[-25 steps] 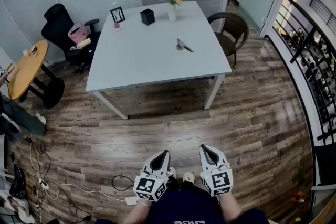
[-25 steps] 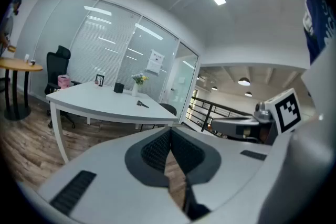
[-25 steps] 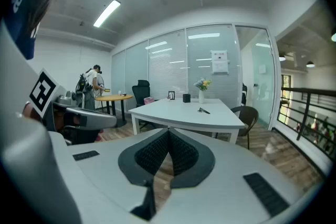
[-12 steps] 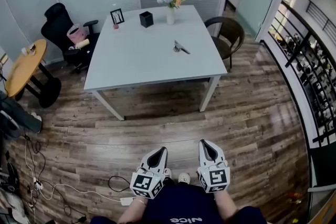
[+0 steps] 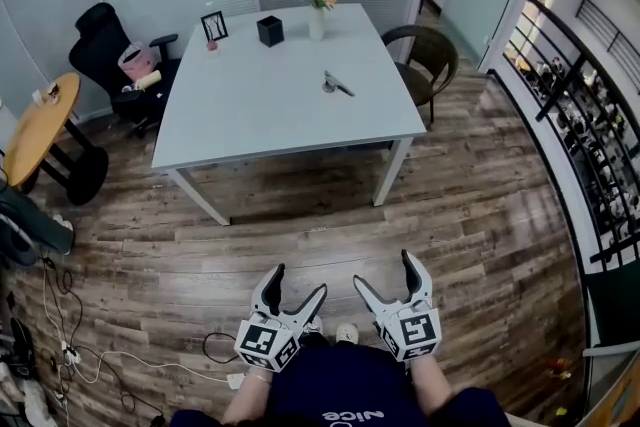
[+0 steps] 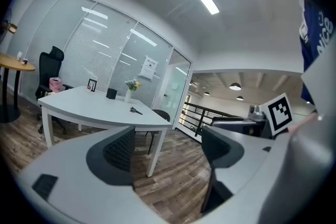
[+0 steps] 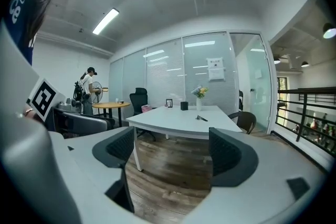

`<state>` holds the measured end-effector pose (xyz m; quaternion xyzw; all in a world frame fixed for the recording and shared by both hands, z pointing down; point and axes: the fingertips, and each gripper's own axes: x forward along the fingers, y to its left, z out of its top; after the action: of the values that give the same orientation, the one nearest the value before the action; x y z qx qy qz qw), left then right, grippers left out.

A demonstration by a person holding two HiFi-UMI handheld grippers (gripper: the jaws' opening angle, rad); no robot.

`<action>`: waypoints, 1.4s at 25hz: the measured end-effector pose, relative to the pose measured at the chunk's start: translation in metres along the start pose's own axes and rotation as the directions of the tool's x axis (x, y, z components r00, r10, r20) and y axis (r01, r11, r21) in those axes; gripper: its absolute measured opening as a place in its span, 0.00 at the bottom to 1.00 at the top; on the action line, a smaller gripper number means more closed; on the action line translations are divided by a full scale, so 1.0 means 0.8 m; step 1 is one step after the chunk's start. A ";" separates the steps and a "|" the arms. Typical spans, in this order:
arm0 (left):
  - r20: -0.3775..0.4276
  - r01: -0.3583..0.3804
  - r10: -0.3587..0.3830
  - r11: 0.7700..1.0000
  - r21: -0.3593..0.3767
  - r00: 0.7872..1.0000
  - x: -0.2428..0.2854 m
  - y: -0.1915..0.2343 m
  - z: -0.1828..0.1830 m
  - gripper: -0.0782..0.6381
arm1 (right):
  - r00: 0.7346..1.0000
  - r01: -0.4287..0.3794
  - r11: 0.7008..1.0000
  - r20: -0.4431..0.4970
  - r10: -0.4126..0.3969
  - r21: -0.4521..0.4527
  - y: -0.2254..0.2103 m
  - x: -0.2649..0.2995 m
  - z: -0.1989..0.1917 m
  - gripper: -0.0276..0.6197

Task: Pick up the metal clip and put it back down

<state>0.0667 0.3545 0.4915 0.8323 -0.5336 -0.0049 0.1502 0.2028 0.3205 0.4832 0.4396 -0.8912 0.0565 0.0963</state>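
Note:
The metal clip (image 5: 336, 83) lies on the white table (image 5: 260, 105), right of its middle and far ahead of me. It also shows small in the left gripper view (image 6: 136, 110) and the right gripper view (image 7: 201, 118). Both grippers hang low in front of my body, over the wooden floor and well short of the table. My left gripper (image 5: 298, 283) (image 6: 169, 144) is opening its jaws, and only floor shows between them. The right gripper (image 5: 384, 272) (image 7: 173, 149) is opening too, with nothing between its jaws.
At the table's far edge stand a flower vase (image 5: 316, 20), a black cup (image 5: 269, 31) and a small photo frame (image 5: 213, 25). A brown chair (image 5: 422, 55) sits at the right corner. A black office chair (image 5: 110, 65) and a round wooden table (image 5: 35, 130) are left; a railing (image 5: 580, 145) runs right.
Both grippers' jaws have gone from shut to spread wide. The head view has shifted slightly, so the table sits a little higher and further left.

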 end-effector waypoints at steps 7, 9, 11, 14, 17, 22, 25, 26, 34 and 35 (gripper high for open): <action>-0.013 0.064 -0.064 0.998 -0.029 0.998 0.009 0.011 0.001 0.68 | 0.999 0.009 1.000 -0.033 -0.009 -0.010 0.005 0.009 -0.005 0.75; -0.015 0.076 -0.077 0.997 -0.029 0.997 0.012 0.016 0.001 0.68 | 0.999 0.026 1.000 -0.036 -0.027 -0.008 0.003 0.013 -0.005 0.75; -0.021 0.089 -0.089 0.996 -0.025 0.996 0.013 0.020 0.002 0.68 | 0.998 0.047 0.999 -0.037 -0.047 -0.004 0.001 0.018 -0.004 0.75; -0.049 0.127 -0.129 0.991 -0.032 0.990 0.011 0.028 -0.003 0.68 | 0.997 0.064 0.998 -0.035 -0.063 0.008 0.006 0.027 -0.006 0.74; -0.074 0.147 -0.148 0.989 -0.024 0.986 0.012 0.039 -0.006 0.68 | 0.997 0.071 0.997 -0.039 -0.070 0.020 0.016 0.038 -0.010 0.74; -0.077 0.139 -0.141 0.990 -0.035 0.987 0.007 0.057 -0.011 0.68 | 0.995 0.047 0.999 -0.088 -0.046 0.015 0.034 0.051 -0.025 0.72; -0.070 0.132 -0.136 0.989 -0.060 0.988 0.015 0.066 -0.011 0.68 | 0.995 0.042 0.999 -0.094 -0.041 0.012 0.032 0.061 -0.028 0.71; -0.069 0.129 -0.133 0.990 -0.058 0.989 0.019 0.070 -0.011 0.68 | 0.995 0.043 0.999 -0.090 -0.042 0.011 0.030 0.066 -0.028 0.71; -0.070 0.039 -0.042 0.998 -0.043 0.997 0.050 0.105 -0.003 0.68 | 0.997 0.032 0.999 -0.076 -0.031 0.002 -0.009 0.116 -0.016 0.71; -0.073 0.034 -0.037 0.998 -0.045 0.997 0.056 0.108 -0.001 0.68 | 0.997 0.029 1.000 -0.074 -0.029 0.001 -0.017 0.123 -0.013 0.71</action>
<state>0.0092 0.2812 0.5211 0.8378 -0.5124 0.0115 0.1881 0.1560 0.2382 0.5157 0.4503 -0.8805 0.0721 0.1297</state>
